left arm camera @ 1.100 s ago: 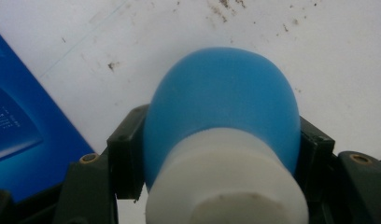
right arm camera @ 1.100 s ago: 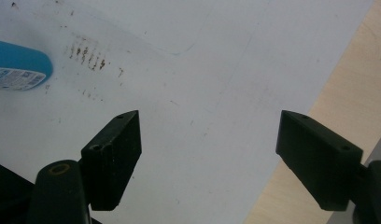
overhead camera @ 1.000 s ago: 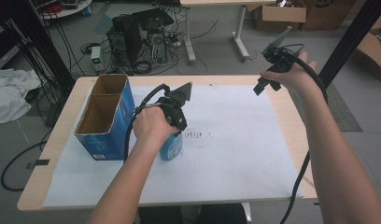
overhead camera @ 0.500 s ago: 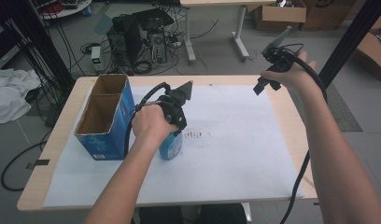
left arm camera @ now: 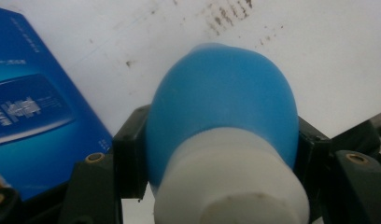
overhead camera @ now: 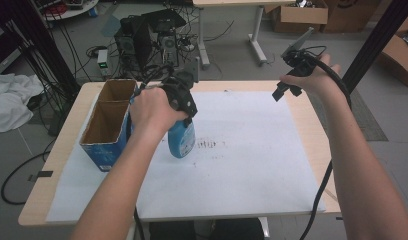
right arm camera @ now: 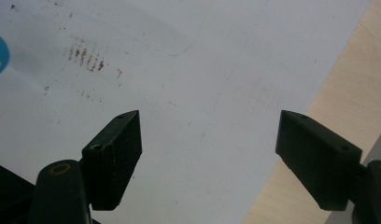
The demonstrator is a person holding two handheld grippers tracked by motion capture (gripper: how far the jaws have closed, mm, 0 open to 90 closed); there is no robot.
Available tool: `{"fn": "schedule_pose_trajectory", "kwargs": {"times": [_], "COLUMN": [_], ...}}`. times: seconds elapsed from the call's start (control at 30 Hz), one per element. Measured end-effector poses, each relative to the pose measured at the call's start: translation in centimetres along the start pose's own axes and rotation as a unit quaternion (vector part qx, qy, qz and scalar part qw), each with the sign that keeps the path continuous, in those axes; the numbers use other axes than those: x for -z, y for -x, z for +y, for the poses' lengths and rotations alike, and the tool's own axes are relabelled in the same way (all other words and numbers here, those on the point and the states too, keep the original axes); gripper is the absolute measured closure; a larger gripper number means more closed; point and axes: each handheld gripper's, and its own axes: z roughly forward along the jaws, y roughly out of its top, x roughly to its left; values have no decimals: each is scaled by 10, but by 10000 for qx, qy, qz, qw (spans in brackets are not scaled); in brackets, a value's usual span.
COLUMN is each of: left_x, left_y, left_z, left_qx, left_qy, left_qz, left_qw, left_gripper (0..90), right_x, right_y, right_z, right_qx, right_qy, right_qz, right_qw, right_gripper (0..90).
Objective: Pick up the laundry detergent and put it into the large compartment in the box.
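We cannot see the upper part of the blue bottle (overhead camera: 183, 141) in the high view, because the left hand (overhead camera: 151, 111) covers it. The bottle's white cap (left arm camera: 230, 186) is blurred and cut by the bottom edge in the left gripper view.

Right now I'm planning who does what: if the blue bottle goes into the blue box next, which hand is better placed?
Left. The left gripper is shut on the bottle beside the box; the right gripper is open near the table's far right edge.
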Motion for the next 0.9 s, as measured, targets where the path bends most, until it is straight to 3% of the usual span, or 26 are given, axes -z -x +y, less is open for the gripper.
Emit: {"fn": "schedule_pose_trajectory", "kwargs": {"times": [0.03,0.13,0.17,0.3,0.43,0.57,0.6,0.63,0.67,0.73,0.77,0.87,0.9], "left_x": [0,27,27,52,83,99,107,107,113,118,118,126,126], "left_y": [0,-7,-7,-14,-25,-37,-45,-45,-52,-62,-62,-82,-82], "left_z": [0,-2,-2,-7,-14,-20,-25,-25,-30,-36,-36,-48,-48], "left_qx": [0,113,113,262,491,685,874,874,1107,1273,1273,1587,1587], "left_qy": [0,128,128,298,485,593,652,652,735,747,747,782,782], "left_qz": [0,-7,-7,21,43,57,95,95,178,256,256,430,430], "left_qw": [10000,9999,9999,9992,9976,9959,9940,9940,9910,9887,9887,9833,9833], "left_gripper": [379,380,379,379,380,380,380,380,380,380,380,380,380], "right_x": [0,1,1,1,2,3,3,3,4,4,4,4,4], "right_y": [0,1,1,0,0,1,2,2,3,4,4,5,5], "right_z": [0,0,0,0,0,0,0,0,-1,-2,-2,-2,-2], "right_qx": [0,10,10,-45,-3,-18,-18,-18,-12,-31,-31,-55,-76], "right_qy": [0,9,9,22,13,29,17,17,37,42,42,24,12], "right_qz": [0,-17,-17,5,-5,1,-4,-4,2,-1,-1,-7,-4], "right_qw": [10000,10000,10000,10000,10000,10000,10000,10000,10000,10000,10000,10000,10000], "right_gripper": [227,227,227,226,228,228,228,228,227,228,228,225,225]}}
